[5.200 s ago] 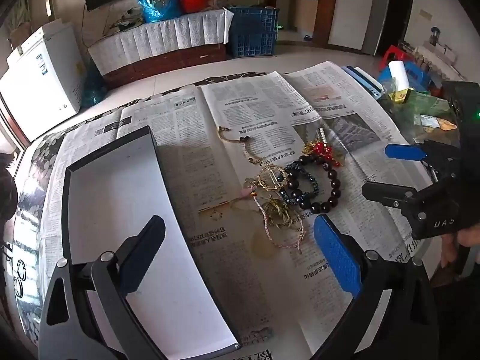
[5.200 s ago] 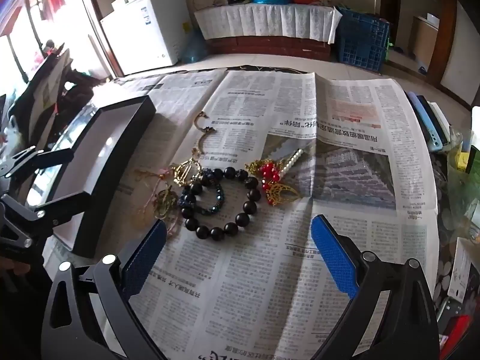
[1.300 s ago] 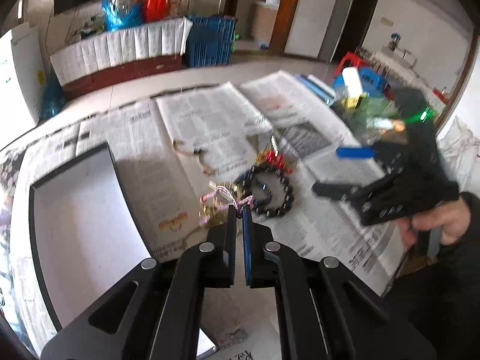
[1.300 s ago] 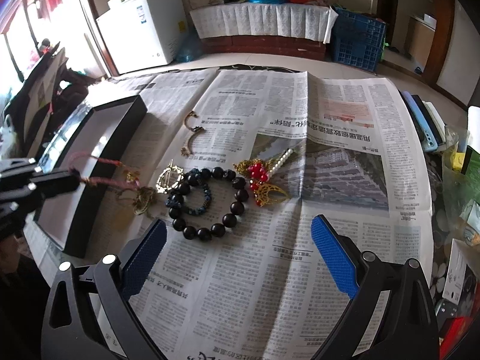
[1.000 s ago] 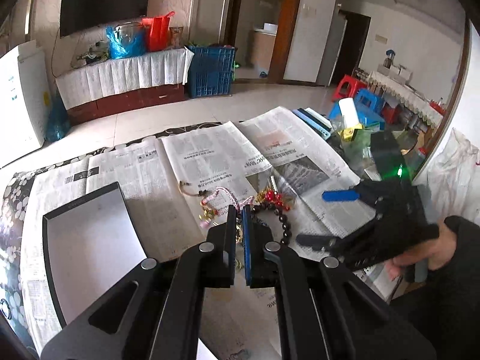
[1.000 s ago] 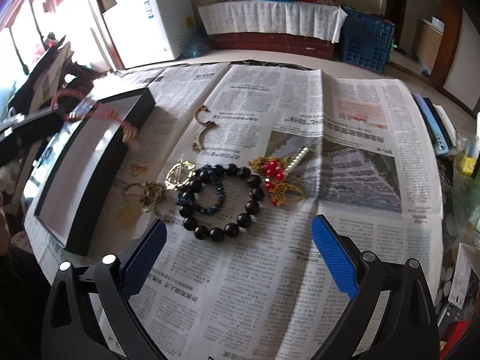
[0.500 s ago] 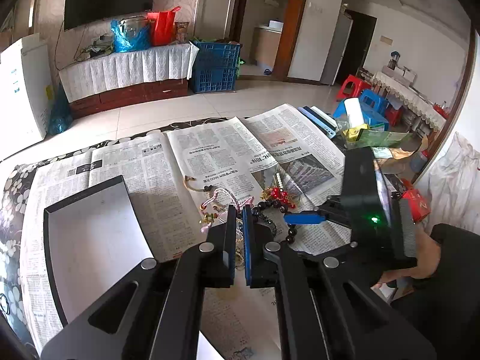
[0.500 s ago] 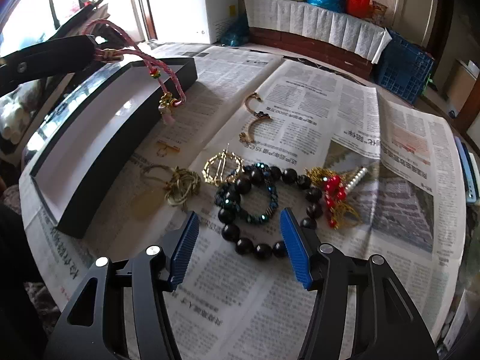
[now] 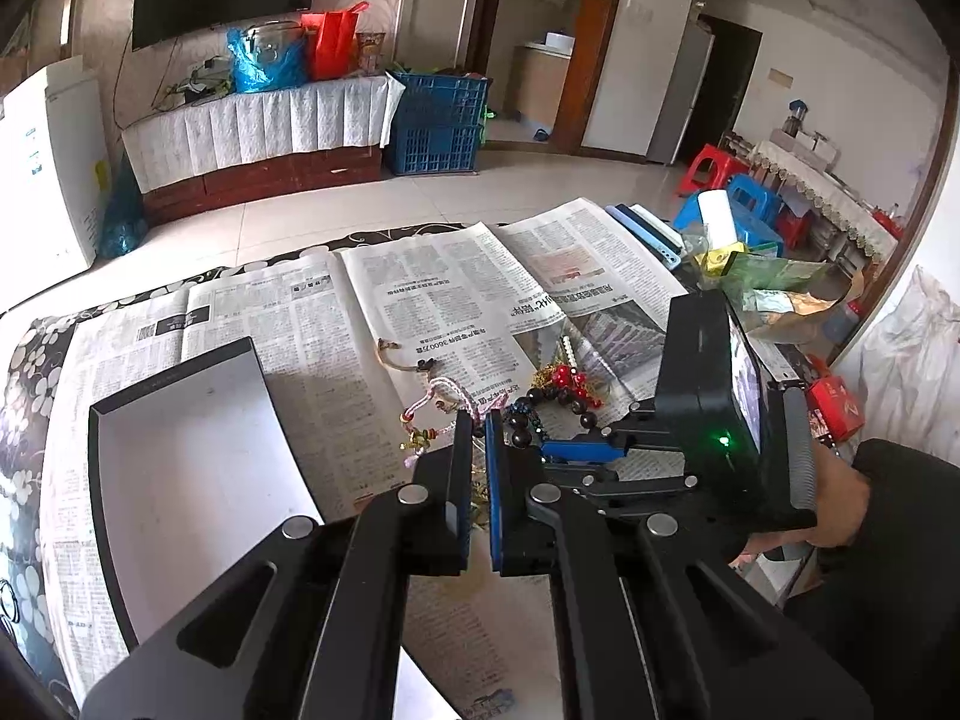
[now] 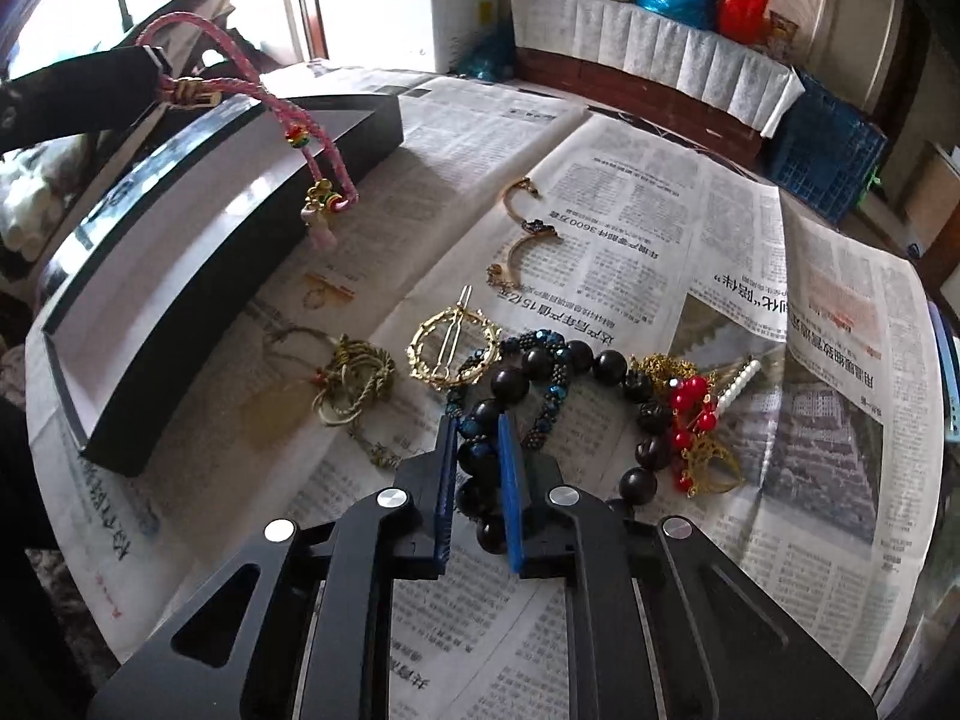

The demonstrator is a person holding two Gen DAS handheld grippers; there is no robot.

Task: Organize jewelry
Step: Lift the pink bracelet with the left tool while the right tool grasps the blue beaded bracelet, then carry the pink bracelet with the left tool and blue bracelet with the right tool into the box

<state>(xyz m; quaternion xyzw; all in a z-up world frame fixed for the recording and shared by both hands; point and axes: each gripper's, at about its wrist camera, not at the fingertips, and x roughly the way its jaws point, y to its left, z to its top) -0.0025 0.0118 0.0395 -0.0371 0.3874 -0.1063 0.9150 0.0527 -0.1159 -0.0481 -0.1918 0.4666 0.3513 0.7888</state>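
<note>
Over newspaper (image 10: 630, 228), right fingers (image 10: 509, 480) closing, dark bead bracelet (image 10: 510, 381) between

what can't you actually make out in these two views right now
- Left wrist view: near side of the dark bead bracelet, hidden by both grippers.
- Right wrist view: left gripper tips blurred against window glare; where they pinch the pink cord bracelet is unclear.
- Right wrist view: right gripper, jaws closing; pad contact with beads unclear.

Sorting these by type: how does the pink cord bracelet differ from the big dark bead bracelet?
The pink cord bracelet is thin braided cord with small charms; the dark bead bracelet is a ring of large round beads. The pink one hangs in the air from the left hand-held gripper; the dark one lies on the newspaper, with the right hand-held gripper closing around its beads.
</note>
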